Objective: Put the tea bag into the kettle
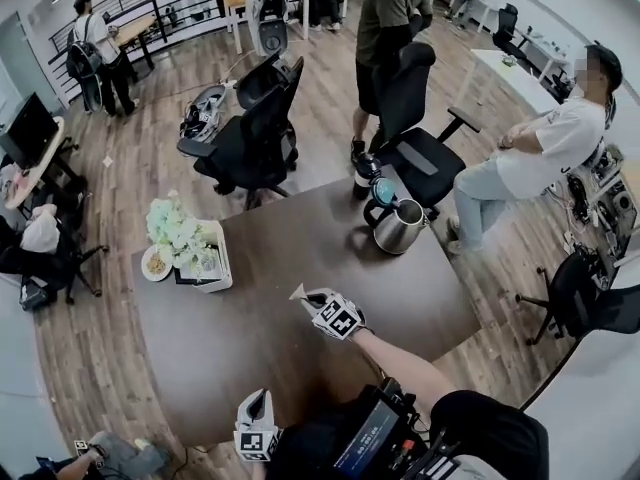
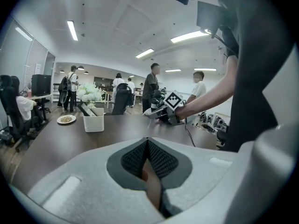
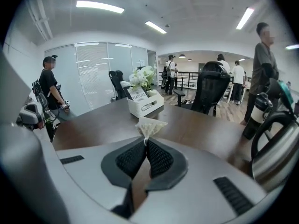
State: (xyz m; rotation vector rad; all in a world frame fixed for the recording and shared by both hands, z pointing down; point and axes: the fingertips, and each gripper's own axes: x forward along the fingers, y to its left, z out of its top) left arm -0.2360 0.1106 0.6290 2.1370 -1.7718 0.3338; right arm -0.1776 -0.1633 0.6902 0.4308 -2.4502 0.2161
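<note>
- The right gripper (image 1: 310, 298) is pinching the small, pale, pyramid-shaped mesh tea bag (image 3: 149, 125) by its top. Its dark ribbed pads are closed together on the gathered neck, and the bag is sticking out just past the jaw tips.
- The tea bag is hanging clear of the dark brown wooden table (image 1: 300, 368), above its middle part.
- The polished steel kettle with a black handle (image 1: 398, 226) is standing near the table's far edge. From the right gripper it is lying ahead and to the right, well apart from the bag.
- In the right gripper view the kettle is sitting at the right border and the jaws are pointing past it to its left, so the coming move probably calls for a swing to the right as well as a reach forward.
- The kettle's teal lid (image 1: 383, 190) is standing tipped up, so its mouth appears open from above. A dark bottle (image 1: 365, 173) is standing just beside it on the far side.
- The left gripper (image 1: 258, 400) is hanging close to the person's body at the near table edge, with its jaws closed on nothing. It is much farther from the kettle than the right gripper is.
- A white box with pale flowers (image 1: 215, 258) is sitting off to the left, away from the likely path.
</note>
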